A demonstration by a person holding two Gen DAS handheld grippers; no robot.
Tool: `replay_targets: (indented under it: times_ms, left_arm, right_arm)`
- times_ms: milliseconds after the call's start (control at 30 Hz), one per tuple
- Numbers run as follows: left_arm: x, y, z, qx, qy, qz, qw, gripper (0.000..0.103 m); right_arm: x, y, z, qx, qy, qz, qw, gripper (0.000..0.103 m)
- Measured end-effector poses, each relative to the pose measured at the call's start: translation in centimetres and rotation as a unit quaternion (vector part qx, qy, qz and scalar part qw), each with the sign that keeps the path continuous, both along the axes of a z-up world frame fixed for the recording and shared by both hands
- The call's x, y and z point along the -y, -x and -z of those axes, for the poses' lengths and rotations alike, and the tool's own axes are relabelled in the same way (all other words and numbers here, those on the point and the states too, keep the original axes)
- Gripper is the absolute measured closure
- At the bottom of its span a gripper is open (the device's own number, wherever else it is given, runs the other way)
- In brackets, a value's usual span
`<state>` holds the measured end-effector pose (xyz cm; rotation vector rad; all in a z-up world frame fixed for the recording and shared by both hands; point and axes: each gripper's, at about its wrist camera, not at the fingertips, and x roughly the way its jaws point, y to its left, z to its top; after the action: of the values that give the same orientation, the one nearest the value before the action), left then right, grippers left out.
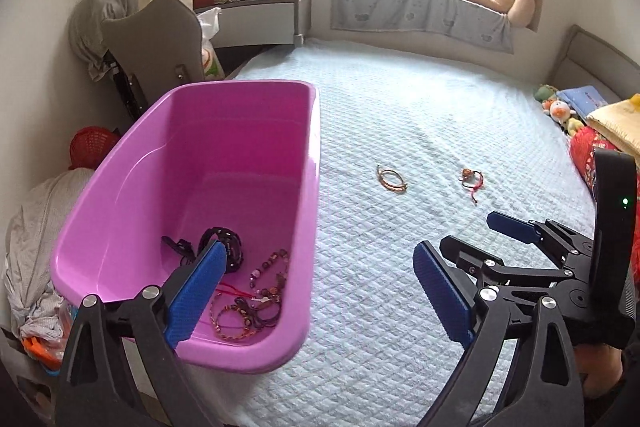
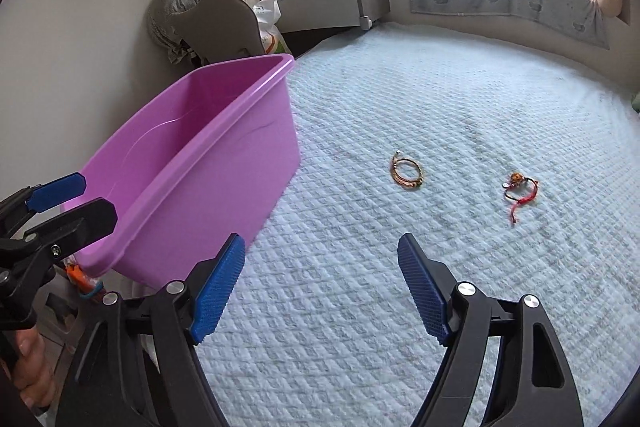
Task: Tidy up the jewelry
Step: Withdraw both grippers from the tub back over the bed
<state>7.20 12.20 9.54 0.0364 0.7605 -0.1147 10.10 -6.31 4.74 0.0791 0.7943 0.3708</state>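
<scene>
Left gripper (image 1: pixel 316 291): jaws wide apart, holding nothing, lower frame.
Right gripper (image 2: pixel 324 291): wide apart, nothing held.
Bin (image 1: pixel 120 187): left, jewelry (image 1: pixel 248 295) inside.
Bracelets: ring (image 2: pixel 407 171), red cord (image 2: pixel 520 189), centre on bed (image 2: pixel 400 87).

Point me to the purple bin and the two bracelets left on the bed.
purple bin (image 1: pixel 120 211), left wrist view, on its inner left wall.
gold bracelet (image 2: pixel 407 171), right wrist view, on the loop's near edge.
red cord bracelet (image 2: pixel 520 190), right wrist view, on the loop near its bead.

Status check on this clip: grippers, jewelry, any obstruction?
Left gripper and right gripper open, empty. Several pieces already in pink bin; gold bracelet and red cord bracelet left on bedspread. Path to both clear.
</scene>
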Motion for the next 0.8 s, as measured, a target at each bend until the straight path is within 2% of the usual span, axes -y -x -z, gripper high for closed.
replay_targets:
  times_ms: [267,433,600,800]
  left_arm:
    - [4.9,0.7,2.3,-0.004,-0.005,0.042,0.9991,0.007]
    - [8.1,-0.1,4.8,-0.027,0.004,0.058,0.9979,0.007]
    - [10.2,-1.7,7.3,-0.039,0.008,0.055,0.9977,0.007]
    - [13.0,-4.6,10.6,-0.05,-0.003,0.048,0.9976,0.007]
  right_arm:
    - [6.4,1.7,2.8,-0.009,-0.014,0.059,0.998,0.028]
    - [10.6,3.3,4.9,-0.012,-0.003,0.103,0.995,0.028]
    - [14.3,4.0,7.7,-0.032,0.005,0.136,0.99,0.027]
    - [17.3,2.5,10.2,-0.041,0.019,0.152,0.987,0.027]
